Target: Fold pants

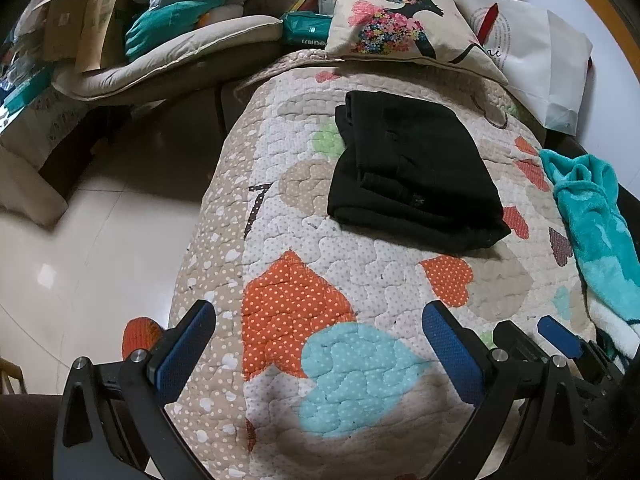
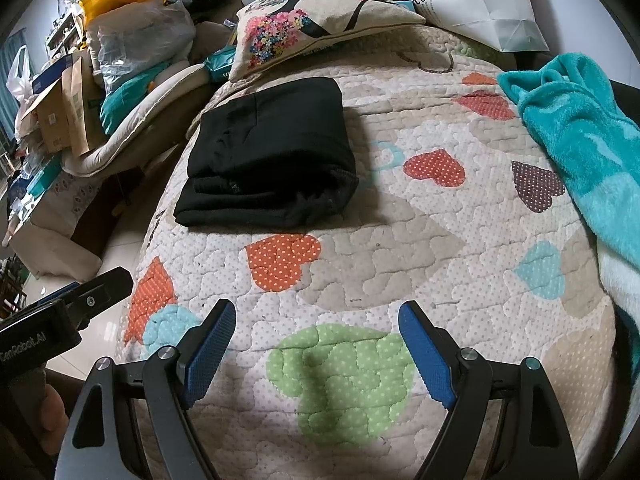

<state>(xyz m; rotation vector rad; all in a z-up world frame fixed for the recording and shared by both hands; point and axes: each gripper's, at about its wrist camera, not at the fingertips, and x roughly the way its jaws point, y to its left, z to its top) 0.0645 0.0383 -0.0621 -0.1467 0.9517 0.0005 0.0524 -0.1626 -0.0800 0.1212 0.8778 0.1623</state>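
The black pants [image 1: 412, 168] lie folded in a compact rectangle on the heart-patterned quilt [image 1: 304, 240], toward its far end. They also show in the right wrist view [image 2: 268, 160], left of centre. My left gripper [image 1: 320, 316] is open and empty, held above the quilt's near part, well short of the pants. My right gripper [image 2: 318, 320] is open and empty too, over a green heart patch. The right gripper's blue fingertip [image 1: 558, 334] shows at the left view's lower right. The left gripper's body [image 2: 60, 308] shows at the right view's left edge.
A floral cushion [image 1: 396, 20] and a white paper bag [image 1: 536, 52] sit beyond the pants. A teal fleece blanket [image 2: 580, 140] lies along the quilt's right side. The quilt's left edge drops to a tiled floor [image 1: 80, 260]. Boxes, bags and a cushion [image 1: 120, 32] pile up at the far left.
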